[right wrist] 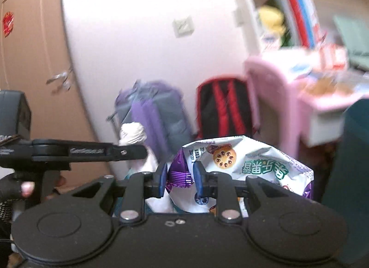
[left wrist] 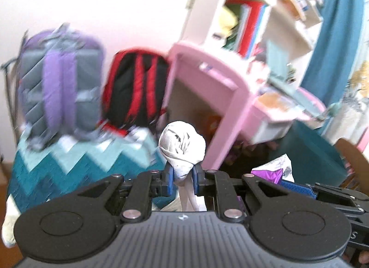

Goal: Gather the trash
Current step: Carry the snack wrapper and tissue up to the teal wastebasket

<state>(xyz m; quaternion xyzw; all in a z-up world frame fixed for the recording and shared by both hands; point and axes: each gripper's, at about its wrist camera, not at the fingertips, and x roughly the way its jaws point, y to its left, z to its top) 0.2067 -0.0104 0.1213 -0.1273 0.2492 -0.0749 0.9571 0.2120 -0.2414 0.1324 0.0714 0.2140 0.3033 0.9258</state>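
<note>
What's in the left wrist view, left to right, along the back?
Purple backpack → red and black backpack → pink desk → blue curtain. In front, the left gripper holds a white wad.

snack bag (right wrist: 251,164): upside-down Chinese chars, unreadable

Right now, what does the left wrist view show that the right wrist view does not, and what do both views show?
Only the left wrist view shows the teal zigzag blanket and the blue curtain.

Only the right wrist view shows the brown door with its red sticker, and the printed front of the snack bag held by the right hand-held gripper.

Both show the left hand-held gripper shut on the white wad, the purple backpack, the red-and-black backpack and the pink desk.
</note>
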